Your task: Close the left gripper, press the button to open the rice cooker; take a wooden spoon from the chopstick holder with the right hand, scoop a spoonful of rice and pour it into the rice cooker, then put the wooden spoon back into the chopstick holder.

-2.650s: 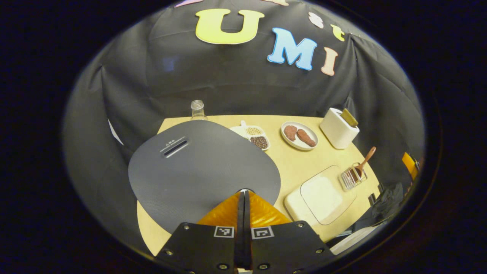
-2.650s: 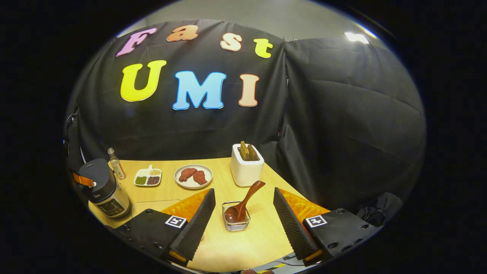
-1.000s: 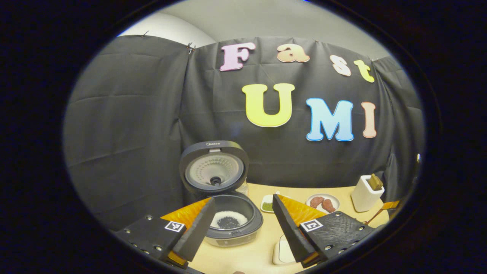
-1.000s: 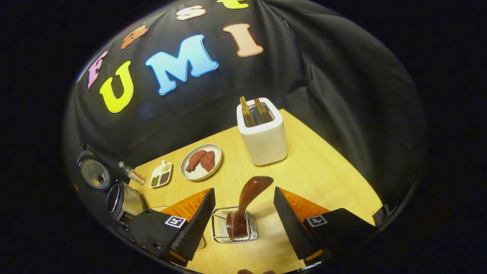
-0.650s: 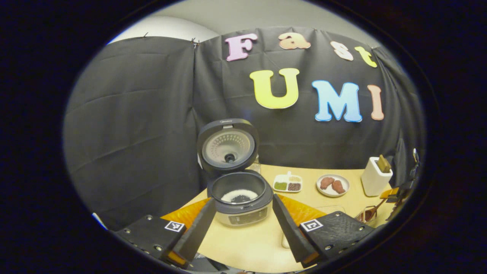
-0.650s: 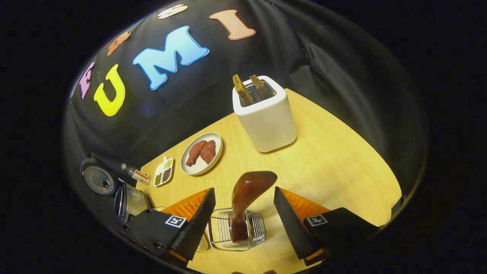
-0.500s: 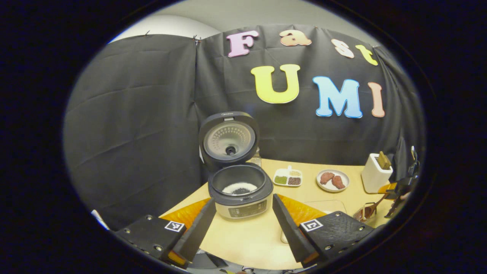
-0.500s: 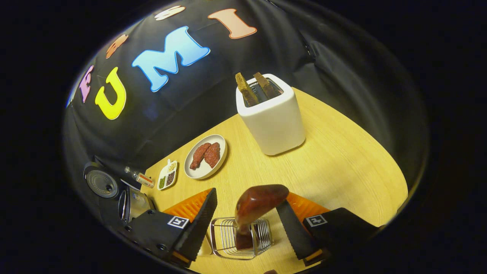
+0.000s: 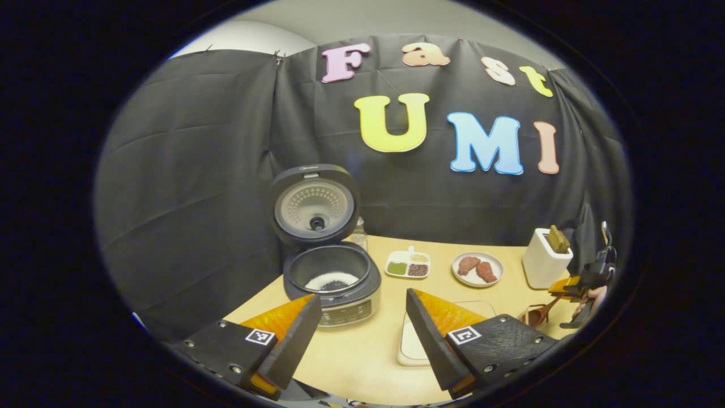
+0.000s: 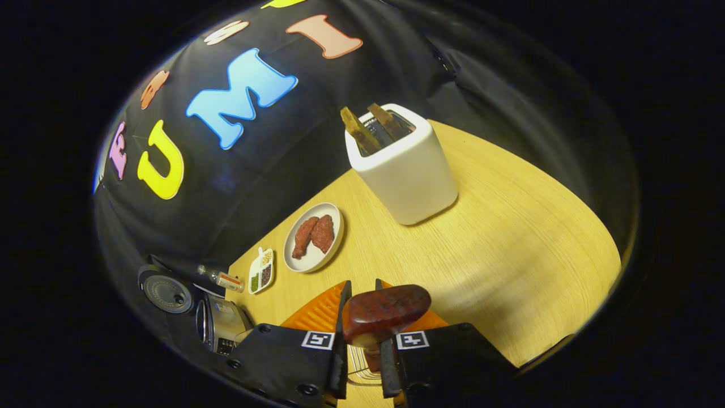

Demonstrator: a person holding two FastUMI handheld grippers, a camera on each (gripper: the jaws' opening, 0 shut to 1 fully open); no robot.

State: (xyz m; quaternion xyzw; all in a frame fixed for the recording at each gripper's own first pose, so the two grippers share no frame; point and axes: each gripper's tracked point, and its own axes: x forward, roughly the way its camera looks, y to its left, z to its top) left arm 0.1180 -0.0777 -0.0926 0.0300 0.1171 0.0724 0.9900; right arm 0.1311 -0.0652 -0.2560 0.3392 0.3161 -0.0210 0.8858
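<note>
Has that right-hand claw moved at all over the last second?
Yes. The right gripper has come down over the wire chopstick holder, and its wide-open fingers have shut on the wooden spoon handle.

A light wooden table (image 9: 371, 362) carries the open cooker (image 9: 333, 283) at about 10 o'clock in the left gripper view, with a small bottle (image 9: 357, 233) just behind it. Toward 1 o'clock sit a divided dish (image 9: 408, 264) of grains, then a plate (image 9: 477, 268) with two brown pieces, and at 3 o'clock the white toaster (image 9: 545, 259). A pale lidded box (image 9: 411, 344) lies near the front edge at 5 o'clock, and in the right gripper view a wire holder (image 10: 358, 362) stands on the table at 6 o'clock.
</note>
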